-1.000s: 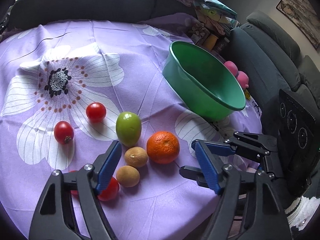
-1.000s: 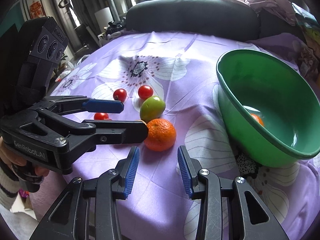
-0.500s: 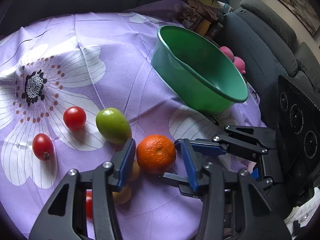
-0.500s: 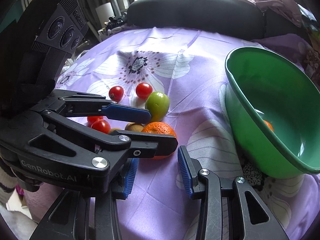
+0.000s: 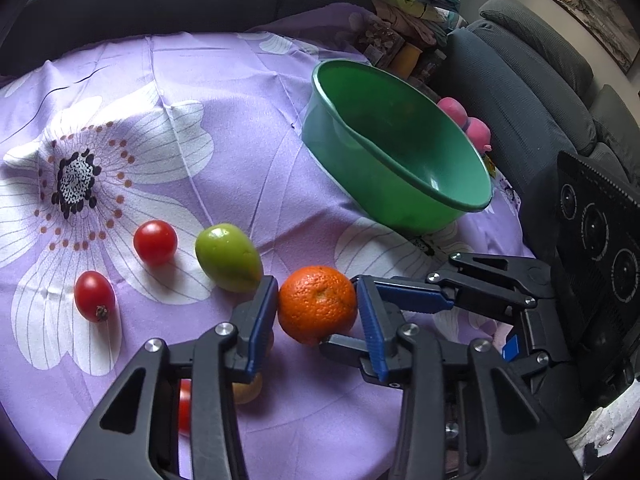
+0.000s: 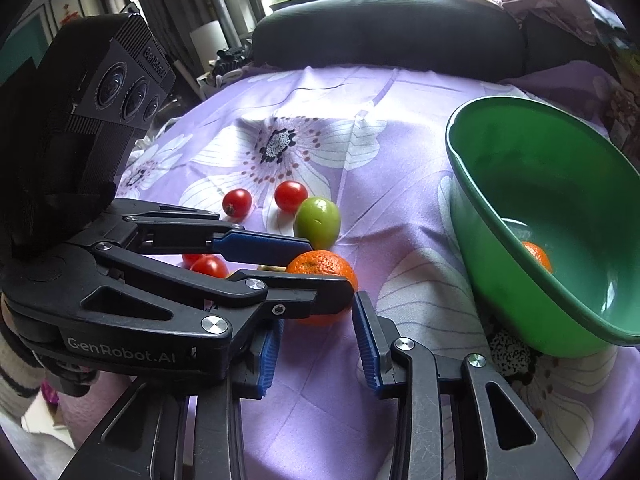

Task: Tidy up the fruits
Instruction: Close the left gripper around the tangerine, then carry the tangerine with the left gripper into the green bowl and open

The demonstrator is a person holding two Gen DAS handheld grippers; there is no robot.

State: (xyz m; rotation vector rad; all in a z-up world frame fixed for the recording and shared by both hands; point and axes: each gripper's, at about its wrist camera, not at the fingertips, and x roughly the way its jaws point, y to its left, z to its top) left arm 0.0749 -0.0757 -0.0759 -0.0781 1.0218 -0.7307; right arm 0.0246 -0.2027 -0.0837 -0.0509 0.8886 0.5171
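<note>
An orange [image 5: 317, 304] sits on the purple flowered cloth, between the blue pads of my left gripper [image 5: 316, 309], which is shut on it; it also shows in the right wrist view [image 6: 322, 270]. A green fruit [image 5: 228, 258] and two red tomatoes [image 5: 155, 242] [image 5: 94, 296] lie to its left. Two small brown fruits [image 5: 248, 390] and another tomato [image 5: 184, 406] are partly hidden under my left fingers. The green bowl [image 5: 476, 200] stands at the right and holds another orange [image 6: 538, 256]. My right gripper [image 6: 318, 342] is open and empty, just behind the left one.
The table's round edge runs close below both grippers. A dark sofa [image 6: 392, 32] stands behind the table, a grey couch [image 5: 532, 92] to the right. Pink objects [image 5: 466, 120] and clutter lie beyond the bowl.
My left gripper has moved forward and closed its pads onto the orange. My right gripper has stayed open and almost still.
</note>
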